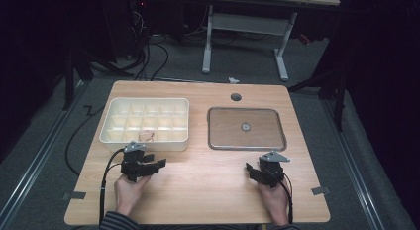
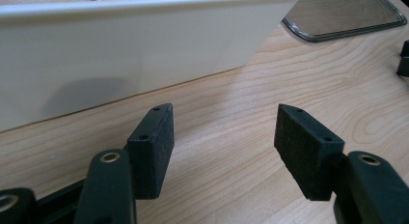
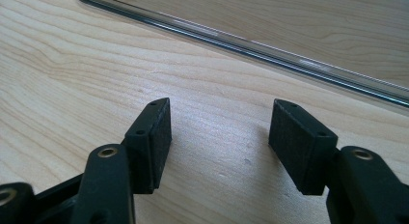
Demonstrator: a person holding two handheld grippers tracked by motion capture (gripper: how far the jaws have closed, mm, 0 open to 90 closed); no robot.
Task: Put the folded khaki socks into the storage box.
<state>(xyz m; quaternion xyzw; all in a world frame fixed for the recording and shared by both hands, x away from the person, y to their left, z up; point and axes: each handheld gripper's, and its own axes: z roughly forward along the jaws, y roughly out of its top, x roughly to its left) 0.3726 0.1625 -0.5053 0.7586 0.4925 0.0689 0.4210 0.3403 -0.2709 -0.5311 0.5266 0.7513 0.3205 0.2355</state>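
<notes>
The left gripper rested low over the table, held in the person's left hand. Its jaws stood wide apart with nothing between them, only bare wood showing in the gap in the left gripper view. It sat just in front of the tray, near that tray's front wall, which rose close ahead of the jaws as a pale cream surface.

The right gripper lay near the table's front right, held in the right hand. Its jaws were also spread apart and empty, with plain wood between them in the right gripper view. Just beyond it lay the lid, a clear, flat rectangle with rounded corners and a small round knob at its middle; its near edge crossed the view ahead of the jaws.

The tray was a cream box divided into many small compartments, set on the left half of the table, with the lid to its right and apart from it. A small pinkish object sat in one of the tray's front-row compartments, close to the left gripper. A dark round hole marked the table's far edge. A cable trailed from the left gripper towards the person.
</notes>
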